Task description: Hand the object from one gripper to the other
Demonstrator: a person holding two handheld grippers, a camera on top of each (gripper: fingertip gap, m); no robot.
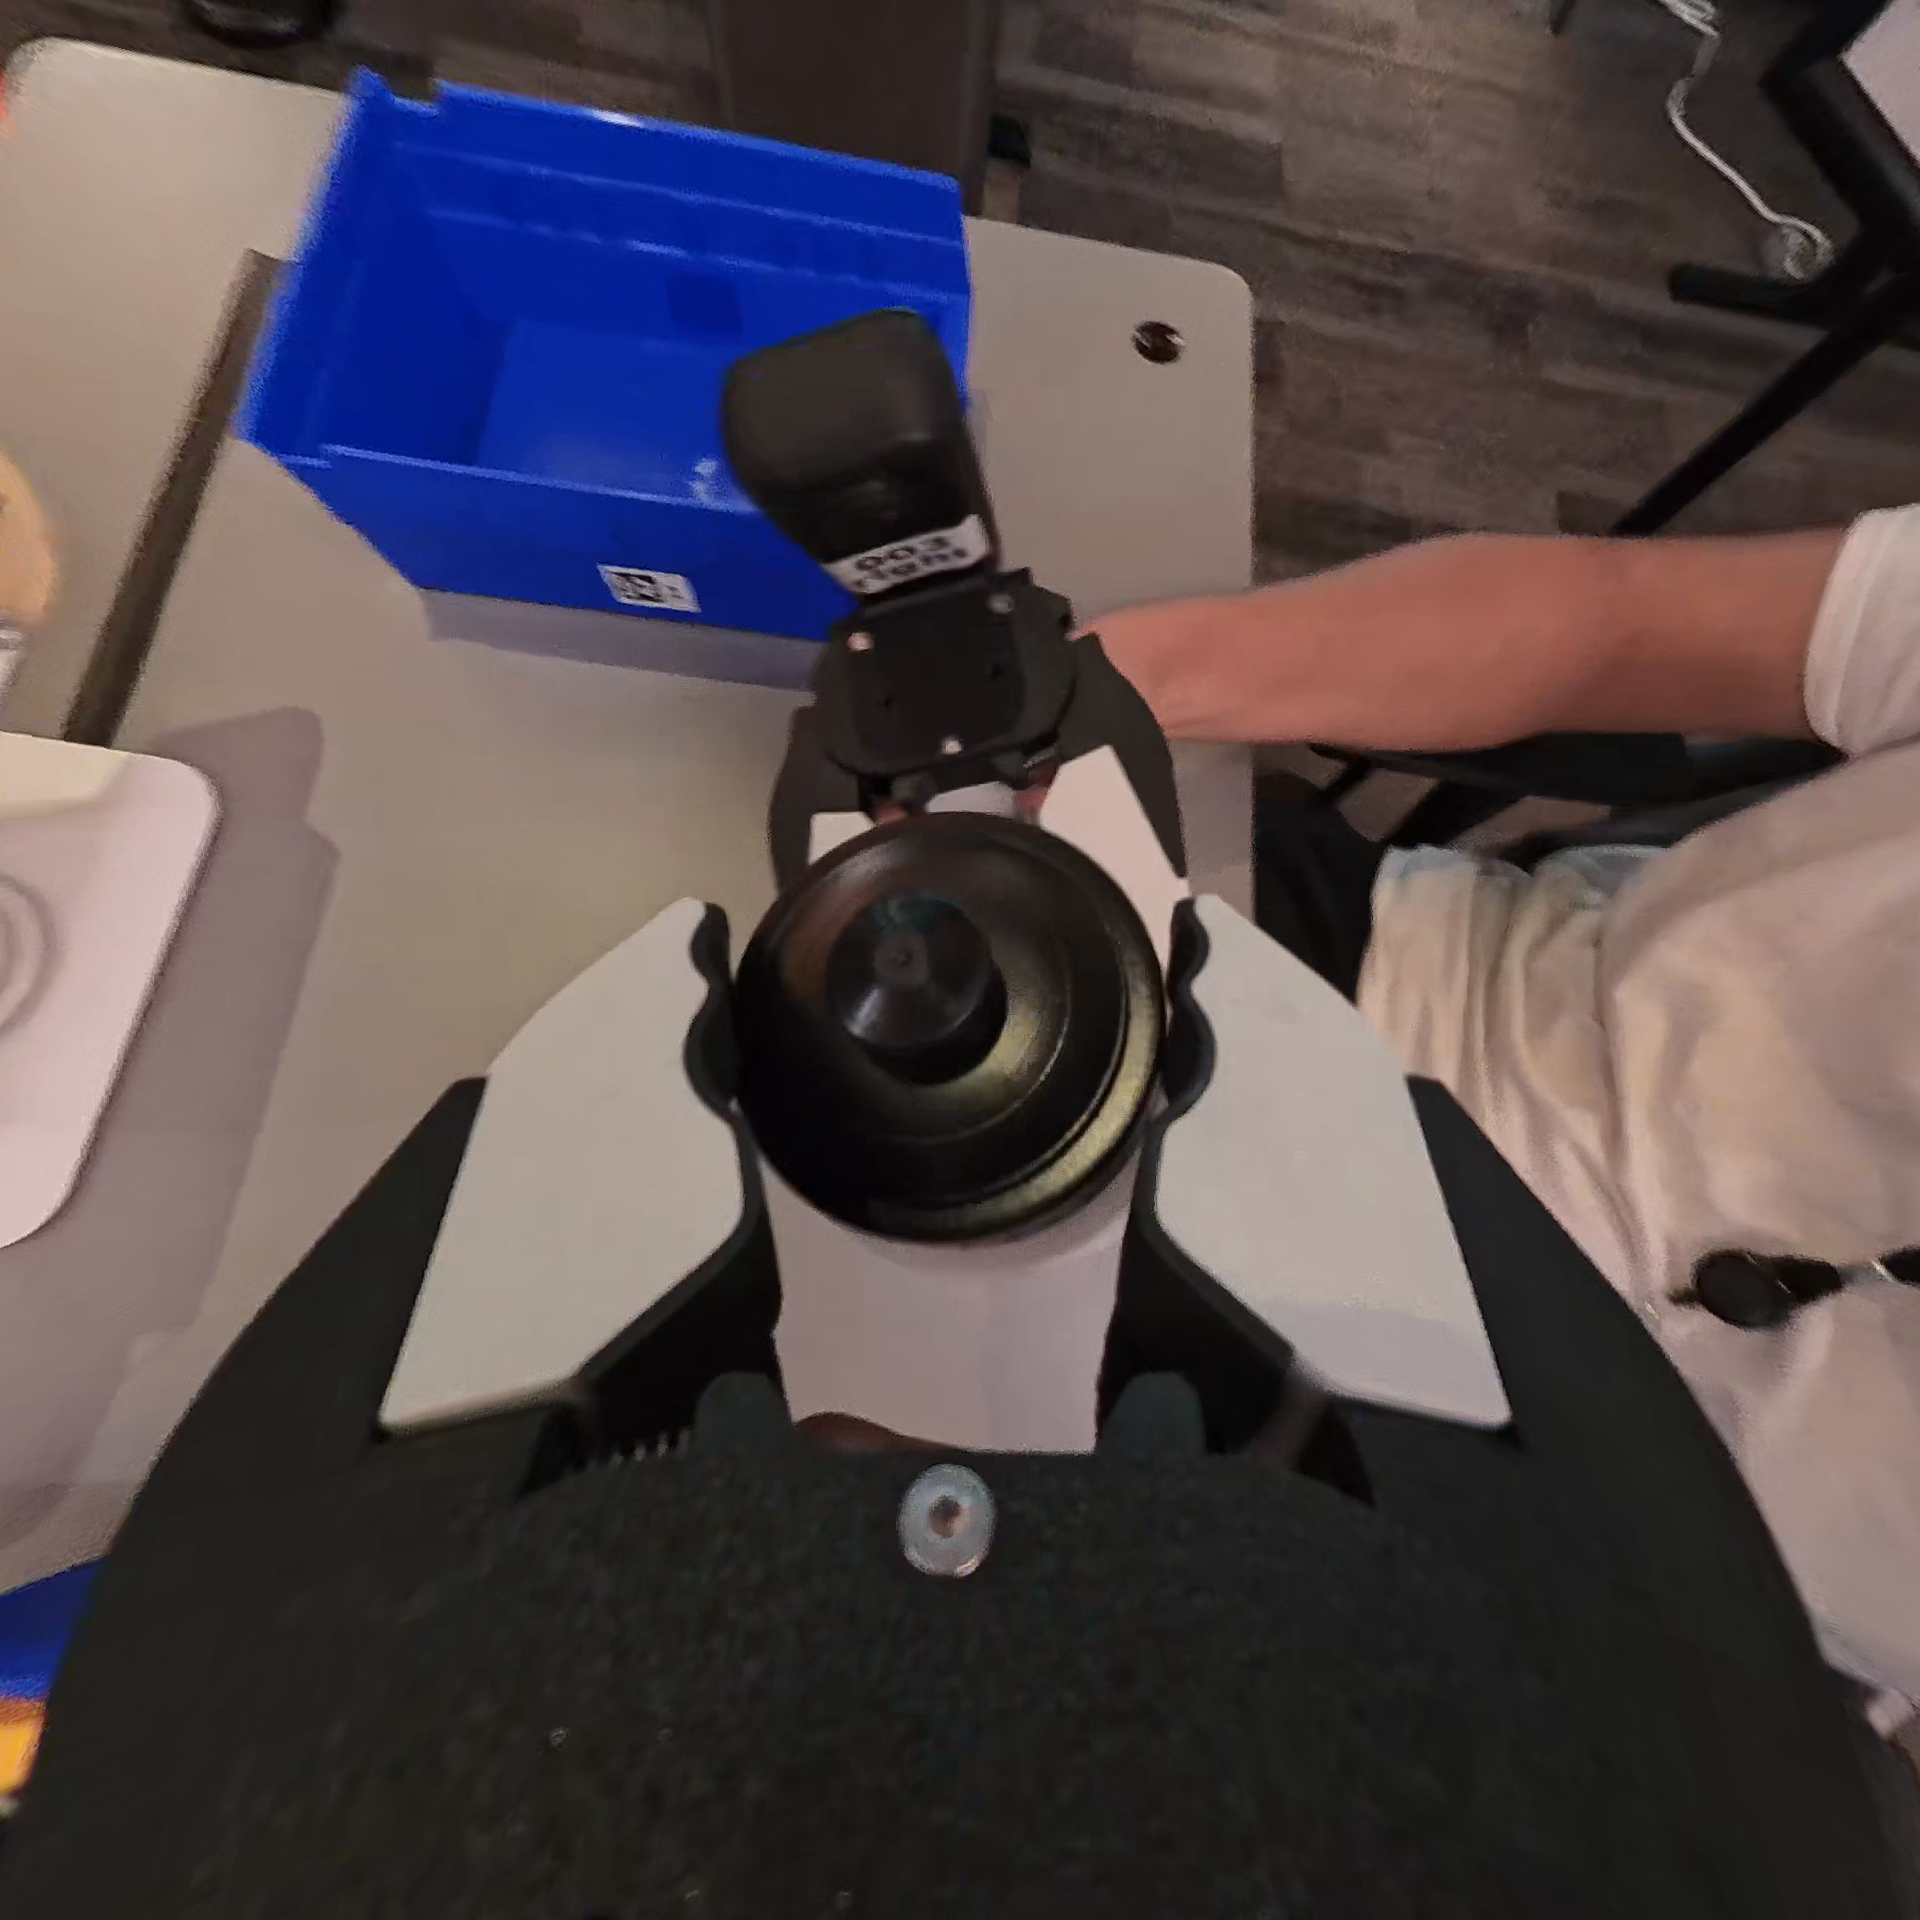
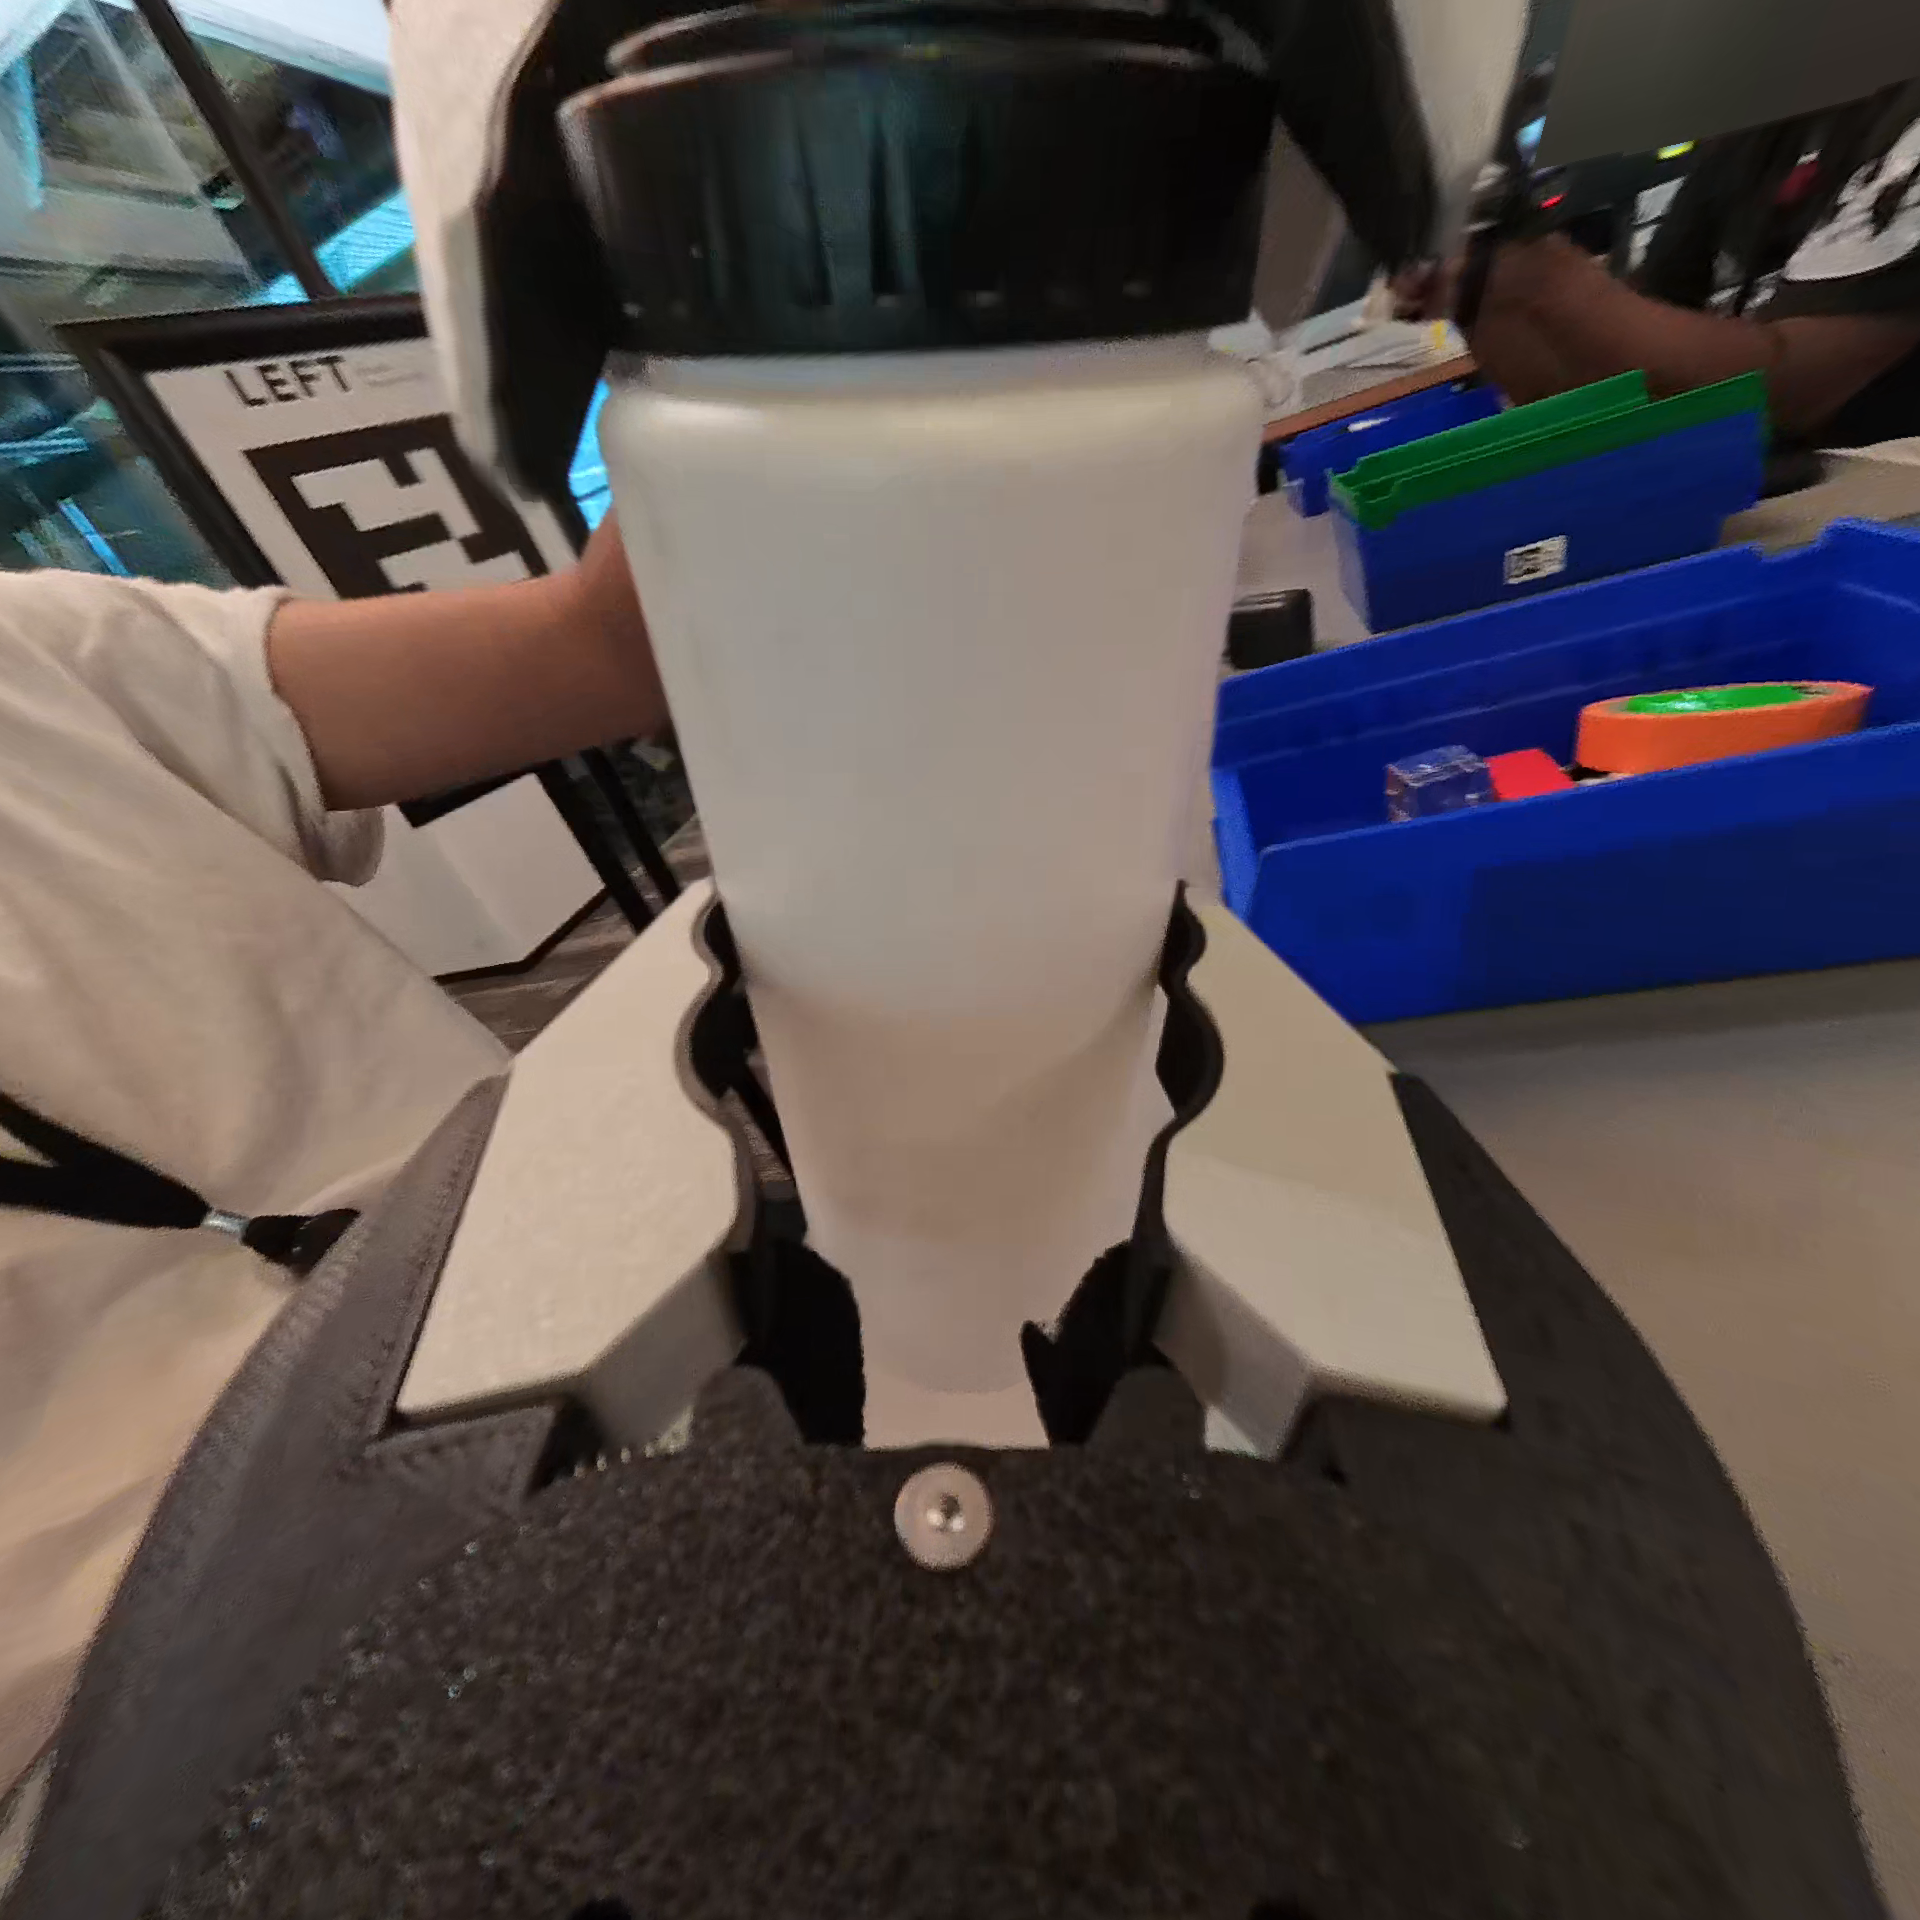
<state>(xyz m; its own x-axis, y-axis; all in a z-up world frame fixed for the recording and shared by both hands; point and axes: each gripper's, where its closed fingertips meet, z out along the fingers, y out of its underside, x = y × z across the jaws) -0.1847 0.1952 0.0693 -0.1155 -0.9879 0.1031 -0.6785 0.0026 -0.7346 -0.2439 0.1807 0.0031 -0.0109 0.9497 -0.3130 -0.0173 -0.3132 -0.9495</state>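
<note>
Bottle (image 2: pixel 935 727): white body, black ribbed cap (image 1: pixel 945 1018), held in the air above the desk (image 1: pixel 499 831). Right gripper (image 2: pixel 945 1039): fingers clenched on the lower body. Left gripper (image 1: pixel 945 997): fingers closed just under the cap. Blue bin (image 1: pixel 582 364): beyond, on the desk. Risk: with both ends gripped, an early release or opposing pulls could twist or drop the smooth bottle.

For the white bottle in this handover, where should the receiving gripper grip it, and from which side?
Probably on the bottle's smooth straight white body, from the base end: the wide ribbed black cap flares out and sits at the left gripper. The right gripper already straddles the lower body.
</note>
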